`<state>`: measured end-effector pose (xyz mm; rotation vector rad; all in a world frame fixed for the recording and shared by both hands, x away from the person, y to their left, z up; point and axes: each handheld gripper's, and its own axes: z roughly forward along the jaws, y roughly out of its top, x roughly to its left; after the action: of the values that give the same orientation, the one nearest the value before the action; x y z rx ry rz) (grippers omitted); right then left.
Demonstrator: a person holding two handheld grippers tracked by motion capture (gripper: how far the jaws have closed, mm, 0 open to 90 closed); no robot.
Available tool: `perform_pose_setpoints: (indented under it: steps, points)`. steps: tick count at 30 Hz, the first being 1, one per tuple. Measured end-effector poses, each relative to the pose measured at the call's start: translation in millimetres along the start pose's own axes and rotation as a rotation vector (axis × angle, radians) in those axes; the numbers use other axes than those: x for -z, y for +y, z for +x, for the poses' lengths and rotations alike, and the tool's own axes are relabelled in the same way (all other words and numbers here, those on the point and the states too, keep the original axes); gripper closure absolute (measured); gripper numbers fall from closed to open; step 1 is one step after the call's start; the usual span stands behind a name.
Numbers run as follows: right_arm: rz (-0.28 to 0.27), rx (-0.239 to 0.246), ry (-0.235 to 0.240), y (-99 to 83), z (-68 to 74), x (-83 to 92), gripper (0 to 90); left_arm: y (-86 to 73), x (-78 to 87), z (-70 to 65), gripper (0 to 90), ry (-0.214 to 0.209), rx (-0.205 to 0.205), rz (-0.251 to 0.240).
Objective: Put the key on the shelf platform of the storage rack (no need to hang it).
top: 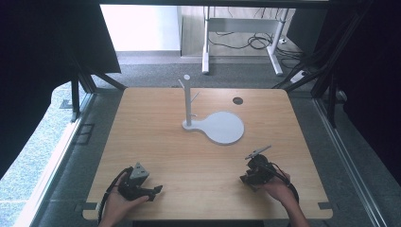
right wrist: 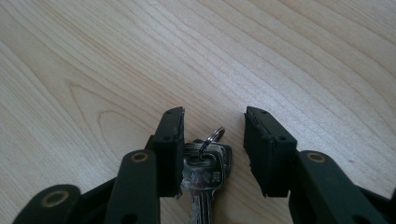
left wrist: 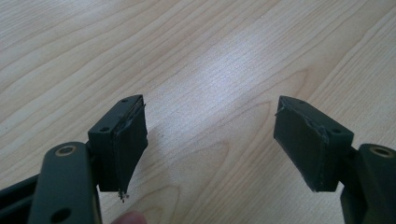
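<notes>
A wooden table (top: 156,142) carries a white stand (top: 215,124) toward its far middle: a round flat base with a thin upright post that bears short pegs. A small dark hole (top: 238,100) sits in the tabletop to the right of the post, near the far edge.

At the near left, a hand holds the left gripper (top: 150,191), which lies low over the wood and points right. In the left gripper view its jaws stand wide apart with only bare wood grain between them.

At the near right, the right gripper (top: 247,178) points down at the table. In the right gripper view its jaws stand partly apart around a bunch of keys (right wrist: 205,175) on a small ring (right wrist: 212,138); the keys lie flat on the wood, touching the left pad (right wrist: 169,149) and clear of the right one, so they are not gripped.
</notes>
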<state>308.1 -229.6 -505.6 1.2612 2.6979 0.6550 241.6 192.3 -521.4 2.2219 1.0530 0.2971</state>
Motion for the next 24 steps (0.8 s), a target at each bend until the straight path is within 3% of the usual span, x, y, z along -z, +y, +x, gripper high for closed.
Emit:
perform_pose_setpoints:
  steps: [24]
  points:
    - [0.044, -0.019, -0.003, 2.1, 2.5, 5.3, 71.9, -0.4, 0.8, 1.4, 26.0, 0.001, 0.001, -0.003]
